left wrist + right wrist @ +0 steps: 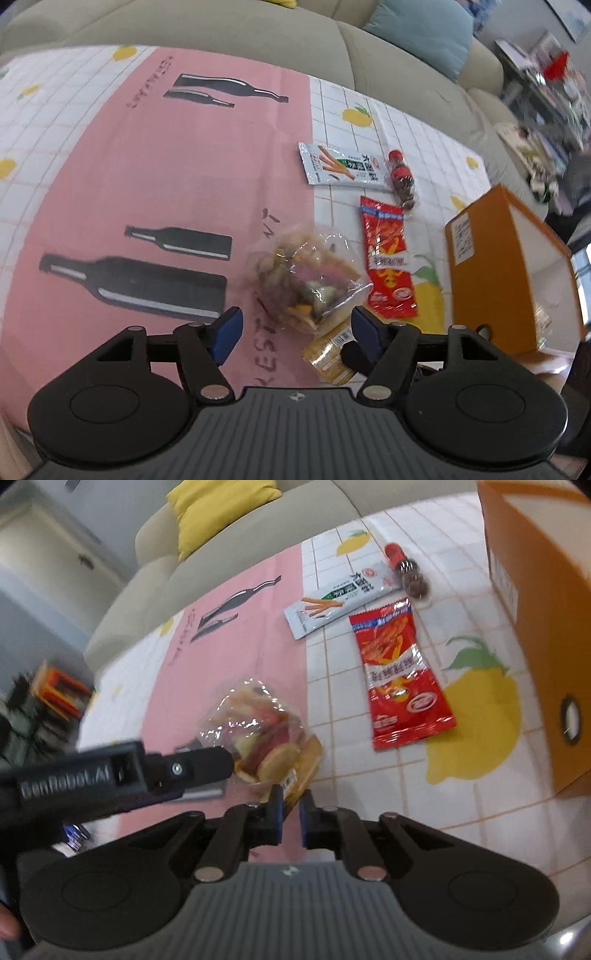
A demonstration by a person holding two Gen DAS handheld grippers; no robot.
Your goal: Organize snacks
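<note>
Left gripper point(295, 334) fingers spread wide, nothing between them, low over pink mat point(166, 177) on bench point(417, 147). Clear bag of mixed snacks point(308, 280) just ahead of it, near edge pinched between clenched fingers of right gripper point(291, 812). White stick-snack packet point(341, 168), red packet point(388, 258), small red-capped bottle point(402, 179) lie flat beyond. Orange box point(487, 269) far right.

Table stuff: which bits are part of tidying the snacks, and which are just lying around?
Part of the job: clear bag of chips, held by the right tongs; red packet; white packet; small bottle; orange box; left tongs.

Just there: tablecloth, sofa, cushions.
</note>
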